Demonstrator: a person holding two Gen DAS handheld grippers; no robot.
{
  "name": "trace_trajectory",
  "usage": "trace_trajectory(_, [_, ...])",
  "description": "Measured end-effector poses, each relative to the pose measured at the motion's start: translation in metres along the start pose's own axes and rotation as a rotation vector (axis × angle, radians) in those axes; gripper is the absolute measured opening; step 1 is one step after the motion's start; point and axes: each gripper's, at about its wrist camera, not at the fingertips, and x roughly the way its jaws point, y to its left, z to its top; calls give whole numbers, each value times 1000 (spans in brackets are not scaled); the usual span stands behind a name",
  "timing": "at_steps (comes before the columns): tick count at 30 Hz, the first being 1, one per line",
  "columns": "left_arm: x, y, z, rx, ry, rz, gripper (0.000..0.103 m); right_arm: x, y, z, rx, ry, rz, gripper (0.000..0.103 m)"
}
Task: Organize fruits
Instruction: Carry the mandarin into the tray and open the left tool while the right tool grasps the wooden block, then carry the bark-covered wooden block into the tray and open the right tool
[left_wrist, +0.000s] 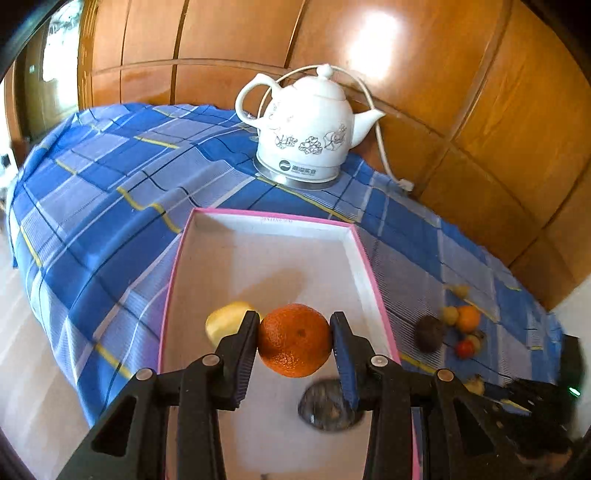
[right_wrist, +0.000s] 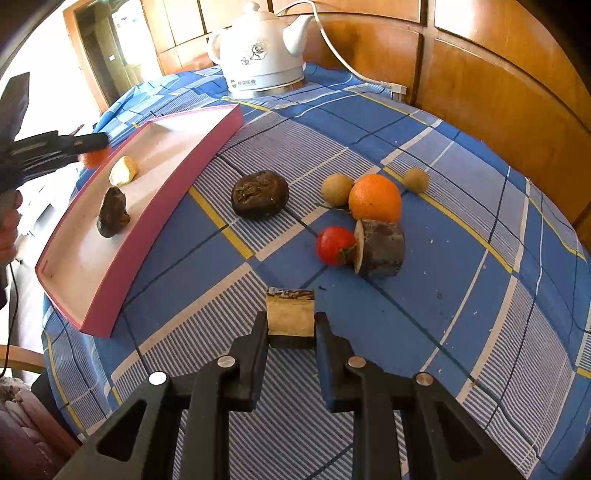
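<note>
illegible logo text on kettle (left_wrist: 308, 168)

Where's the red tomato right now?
In the right wrist view, the red tomato lies on the checked tablecloth, against the cut brown chunk, just below the orange.

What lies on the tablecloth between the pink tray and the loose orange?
In the right wrist view, a dark wrinkled fruit and a tan round fruit lie between the pink tray and the loose orange.

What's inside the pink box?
Inside the pink box lie a yellow fruit piece and a dark wrinkled fruit. The left tongs hold an orange above it, hiding some floor.
</note>
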Motion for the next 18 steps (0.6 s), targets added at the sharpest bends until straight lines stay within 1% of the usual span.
trace_trajectory(3, [20, -10, 7, 24, 6, 35, 40, 0, 0, 0, 3, 0, 4, 23])
trace_trajectory(6, [39, -17, 7, 60, 19, 78, 40, 1, 0, 0, -2, 0, 1, 23])
trace_trajectory(8, [50, -22, 7, 79, 32, 92, 41, 1, 0, 0, 0, -1, 3, 23])
trace_trajectory(9, [53, -23, 6, 85, 34, 104, 44, 1, 0, 0, 1, -1, 4, 23])
trace_trajectory(10, [53, -25, 5, 91, 30, 109, 51, 1, -1, 0, 0, -1, 4, 23])
trace_trajectory(11, [51, -26, 5, 98, 19, 112, 53, 1, -1, 0, 0, -2, 4, 23])
trace_trajectory(12, [47, -29, 3, 109, -3, 120, 59, 1, -1, 0, 1, -2, 4, 23])
trace_trajectory(13, [43, -30, 3, 112, -15, 126, 61, 1, -1, 0, 1, -1, 4, 23])
trace_trajectory(15, [32, -33, 2, 116, -40, 137, 61, 1, -1, 0, 1, -2, 3, 23])
trace_trajectory(17, [16, -37, 0, 120, -74, 154, 64, 1, -1, -1, 2, -3, 1, 23])
trace_trajectory(18, [6, -38, -2, 117, -96, 165, 68, 1, -1, -1, 3, -3, -1, 23])
